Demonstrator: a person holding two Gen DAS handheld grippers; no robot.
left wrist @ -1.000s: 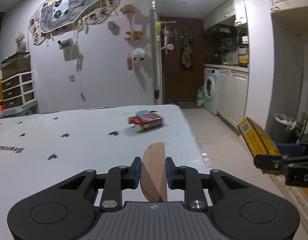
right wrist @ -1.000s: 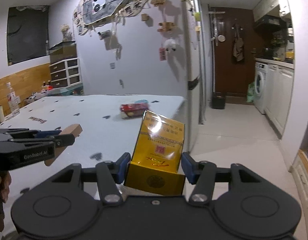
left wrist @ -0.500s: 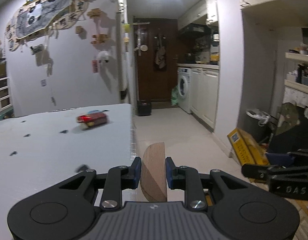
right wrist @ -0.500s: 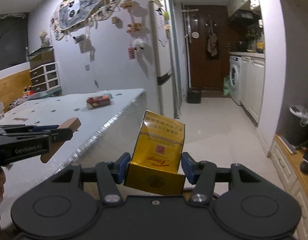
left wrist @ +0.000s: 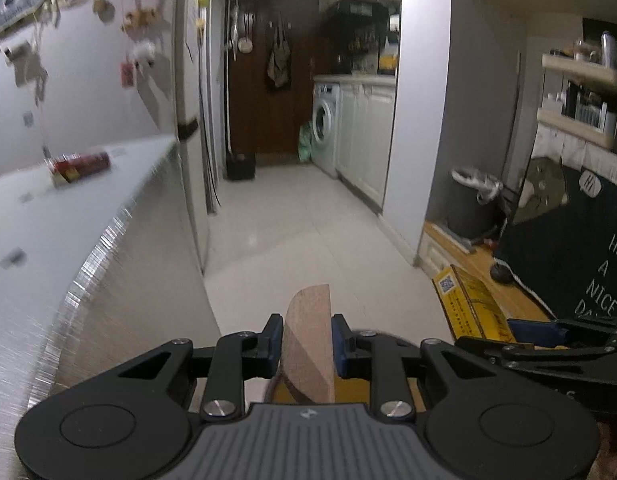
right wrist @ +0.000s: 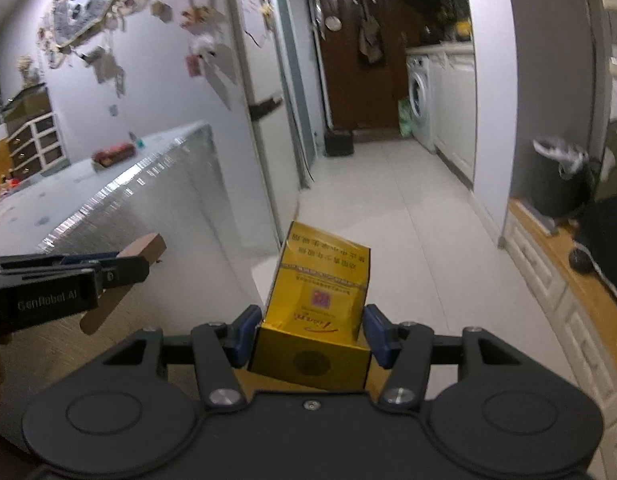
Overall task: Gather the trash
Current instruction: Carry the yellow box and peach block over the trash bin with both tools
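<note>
- Red pack [left wrist: 82,163] is left lying on the table [left wrist: 36,216], far left.
- Wood piece [left wrist: 308,344] is clamped upright by the left gripper [left wrist: 306,346], jaws closed on it, over the floor.
- Yellow box [right wrist: 320,300] is pinched at both sides by the right gripper [right wrist: 313,336].
- Bin [left wrist: 472,204] is seen at right, by the wall, well apart from both grippers.

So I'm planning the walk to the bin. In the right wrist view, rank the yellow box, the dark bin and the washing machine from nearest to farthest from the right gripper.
1. Yellow box: clamped in the right gripper.
2. Dark bin: right side, past the wall corner.
3. Washing machine: far end of the hallway, right.
</note>
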